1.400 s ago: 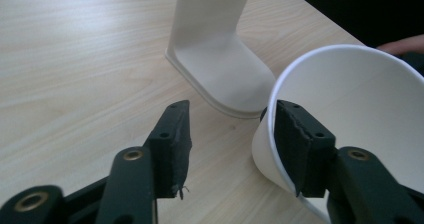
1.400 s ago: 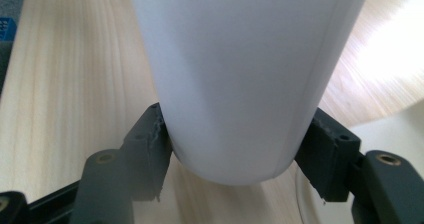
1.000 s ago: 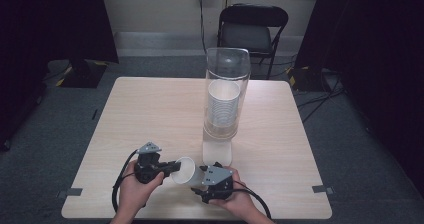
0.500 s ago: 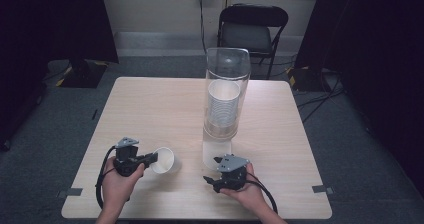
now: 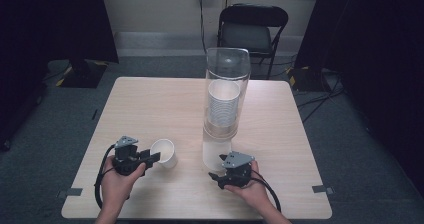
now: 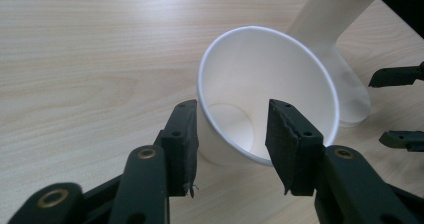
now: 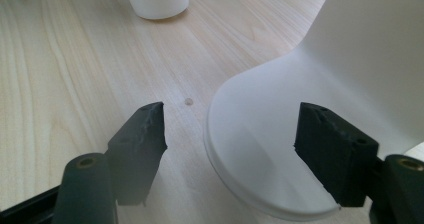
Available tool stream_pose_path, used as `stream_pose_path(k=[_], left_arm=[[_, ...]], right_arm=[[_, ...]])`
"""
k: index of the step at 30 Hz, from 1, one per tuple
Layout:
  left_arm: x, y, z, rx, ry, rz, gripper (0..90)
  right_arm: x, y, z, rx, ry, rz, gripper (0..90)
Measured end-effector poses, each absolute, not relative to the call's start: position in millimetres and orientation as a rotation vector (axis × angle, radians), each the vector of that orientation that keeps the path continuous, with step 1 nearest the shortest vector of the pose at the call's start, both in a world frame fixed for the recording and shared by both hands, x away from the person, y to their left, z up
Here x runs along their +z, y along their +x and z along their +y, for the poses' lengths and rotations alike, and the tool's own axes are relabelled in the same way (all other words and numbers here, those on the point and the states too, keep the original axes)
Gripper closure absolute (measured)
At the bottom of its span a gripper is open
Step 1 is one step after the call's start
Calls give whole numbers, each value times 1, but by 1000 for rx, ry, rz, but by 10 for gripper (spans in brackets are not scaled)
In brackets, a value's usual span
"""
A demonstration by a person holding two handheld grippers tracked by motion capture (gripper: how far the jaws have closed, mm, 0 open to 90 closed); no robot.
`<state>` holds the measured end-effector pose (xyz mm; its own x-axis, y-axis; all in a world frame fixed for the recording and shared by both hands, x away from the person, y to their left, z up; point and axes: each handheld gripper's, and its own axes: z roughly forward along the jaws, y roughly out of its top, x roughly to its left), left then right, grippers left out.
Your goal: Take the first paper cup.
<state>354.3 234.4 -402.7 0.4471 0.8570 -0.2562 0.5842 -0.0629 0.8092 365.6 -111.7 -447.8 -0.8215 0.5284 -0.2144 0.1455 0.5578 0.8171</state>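
The left gripper (image 5: 152,157) has set the cup (image 5: 164,152) upright, jaws pinching its rim; the right gripper (image 5: 216,176) has backed off the dispenser (image 5: 225,104), jaws wide.

The dispenser (image 7: 350,84) is cut off by the right gripper view's top and right edges.

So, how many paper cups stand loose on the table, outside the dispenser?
1. The paper cup is at the left gripper, one jaw inside its rim. The stacked cups remain in the dispenser.
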Motion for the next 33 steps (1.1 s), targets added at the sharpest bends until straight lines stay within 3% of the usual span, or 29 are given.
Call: stream_pose_path(k=[5, 22, 25, 33], left_arm=[[-397, 351, 236, 379, 1756, 1204, 465], [-394, 331, 250, 426, 1761, 1127, 344], [-397, 326, 255, 424, 1759, 1110, 289], [-421, 324, 261, 379, 1830, 1131, 266]], right_arm=[[-447, 367, -115, 1179, 558, 2349, 282], [-441, 374, -124, 1216, 648, 2321, 273], [-439, 378, -130, 1259, 711, 2291, 256], [-430, 382, -133, 1279, 725, 2245, 253]])
